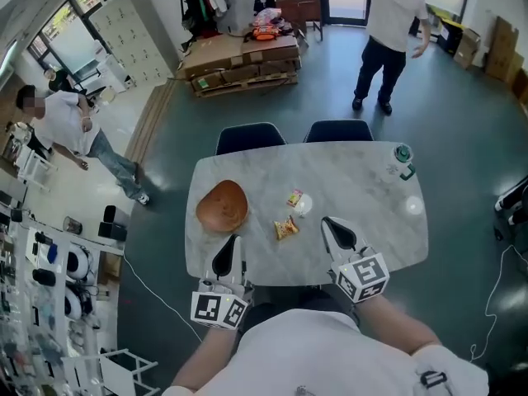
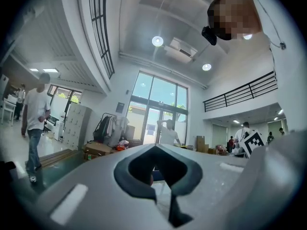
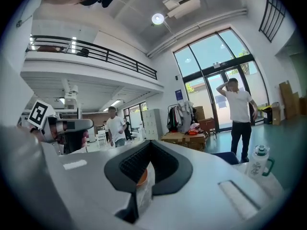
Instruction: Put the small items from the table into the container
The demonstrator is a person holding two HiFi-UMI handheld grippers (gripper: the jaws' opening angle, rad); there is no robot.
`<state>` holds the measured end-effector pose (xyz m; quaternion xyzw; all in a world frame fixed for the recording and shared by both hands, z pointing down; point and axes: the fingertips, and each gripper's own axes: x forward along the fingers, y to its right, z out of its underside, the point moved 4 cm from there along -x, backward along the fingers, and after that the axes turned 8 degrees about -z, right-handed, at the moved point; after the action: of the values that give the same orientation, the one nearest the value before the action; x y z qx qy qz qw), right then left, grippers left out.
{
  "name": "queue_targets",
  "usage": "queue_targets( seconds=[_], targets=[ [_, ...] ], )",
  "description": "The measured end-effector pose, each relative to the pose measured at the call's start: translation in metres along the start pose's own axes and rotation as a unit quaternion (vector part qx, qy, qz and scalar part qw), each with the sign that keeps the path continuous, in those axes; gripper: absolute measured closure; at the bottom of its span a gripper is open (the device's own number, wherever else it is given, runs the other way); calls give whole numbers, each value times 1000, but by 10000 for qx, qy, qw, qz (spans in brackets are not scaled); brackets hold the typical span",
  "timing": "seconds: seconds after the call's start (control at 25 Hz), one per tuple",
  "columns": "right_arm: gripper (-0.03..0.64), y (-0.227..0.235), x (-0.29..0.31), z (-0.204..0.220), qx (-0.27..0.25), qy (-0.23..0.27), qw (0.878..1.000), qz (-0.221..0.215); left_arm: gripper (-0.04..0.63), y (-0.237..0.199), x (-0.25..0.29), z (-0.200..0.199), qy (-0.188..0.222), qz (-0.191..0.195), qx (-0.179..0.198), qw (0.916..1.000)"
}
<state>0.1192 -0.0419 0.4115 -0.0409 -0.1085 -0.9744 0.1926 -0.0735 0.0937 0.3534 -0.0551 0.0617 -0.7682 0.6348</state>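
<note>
Jaws of the left gripper (image 1: pixel 228 250) and right gripper (image 1: pixel 332 228) are both closed and empty, at the near bench (image 1: pixel 363 196) edge. The snack packets (image 1: pixel 286 228) lie ahead, between the two sets of jaws. They are judged light, crinkly and slippery, so pinch a sealed edge. The wooden bowl (image 1: pixel 222 205) sits just ahead of the left jaws. A bottle (image 1: pixel 402 160) stands well beyond the right jaws, out of the way.

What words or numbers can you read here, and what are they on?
No text is readable.
Orange snack packet: print too small.
Bottle: label blurred.
Wall sign: too small.
Square marker: a pattern, no letters.
</note>
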Motion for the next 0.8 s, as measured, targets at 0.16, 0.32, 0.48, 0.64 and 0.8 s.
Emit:
queue_targets(
  seconds=[0.16, 0.32, 0.48, 0.64, 0.8],
  targets=[
    [589, 1, 41, 1, 97, -128, 9998, -108, 592, -27, 18, 5, -117, -69, -62, 9999],
    [589, 3, 64, -7, 38, -16, 10000, 20, 592, -40, 41, 15, -207, 228, -98, 9995],
    [589, 1, 67, -8, 102, -28, 9996, 266, 592, -38, 60, 17, -329, 696, -59, 9970],
    [589, 1, 71, -5, 132, -109, 9989, 428, 592, -37, 74, 33, -643, 1073, 134, 9921],
    [589, 0, 71, 3, 184, -166, 9979, 603, 544, -38, 93, 75, -1234, 1496, 818, 9776]
  ],
)
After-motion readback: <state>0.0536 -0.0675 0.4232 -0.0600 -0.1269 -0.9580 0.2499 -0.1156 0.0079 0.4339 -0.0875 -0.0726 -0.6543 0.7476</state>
